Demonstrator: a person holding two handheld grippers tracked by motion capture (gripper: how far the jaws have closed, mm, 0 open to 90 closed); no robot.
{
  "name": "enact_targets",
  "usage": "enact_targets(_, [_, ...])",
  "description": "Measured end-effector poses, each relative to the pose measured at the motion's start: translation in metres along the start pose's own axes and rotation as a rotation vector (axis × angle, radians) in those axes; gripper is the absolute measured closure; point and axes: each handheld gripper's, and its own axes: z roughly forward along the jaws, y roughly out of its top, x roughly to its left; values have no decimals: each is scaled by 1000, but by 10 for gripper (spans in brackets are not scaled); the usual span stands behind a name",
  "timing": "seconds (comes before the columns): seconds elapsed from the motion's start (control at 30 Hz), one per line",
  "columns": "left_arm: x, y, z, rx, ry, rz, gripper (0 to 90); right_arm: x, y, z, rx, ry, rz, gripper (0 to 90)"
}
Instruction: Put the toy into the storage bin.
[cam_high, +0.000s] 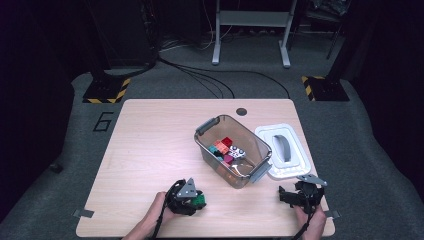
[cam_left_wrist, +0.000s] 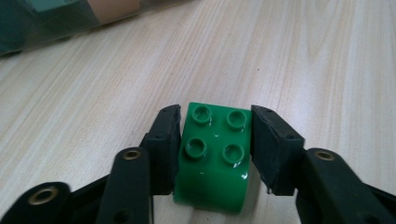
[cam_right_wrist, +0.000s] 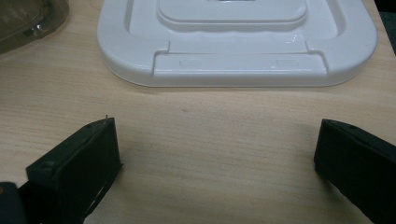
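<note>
The fingers (cam_left_wrist: 164, 149) of the left gripper (cam_left_wrist: 215, 140) press on both sides of a green four-stud toy brick (cam_left_wrist: 214, 156) that stands on the wooden table (cam_high: 150, 150) near its front edge; the grip is closed on it. To the right, the right gripper (cam_right_wrist: 217, 149) rests with its jaws wide apart and nothing between them. Just beyond it lies the white lid (cam_right_wrist: 233, 42). Farther off, mid-table, the clear storage bin (cam_high: 206, 147) holds more coloured bricks (cam_high: 226, 150)
</note>
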Motion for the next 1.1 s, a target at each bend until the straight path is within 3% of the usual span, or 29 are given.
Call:
enact_targets(0.37, [9,2,-3,-26,-6,-52,590,0,0,0,-4,0,0,0])
enact_targets(0.87, [39,21,-18,-60,-7,-128,591,0,0,0,-5,0,2,0])
enact_targets(1.1, [56,30,-31,-93,-6,-191,592,0,0,0,-2,-1,1,0])
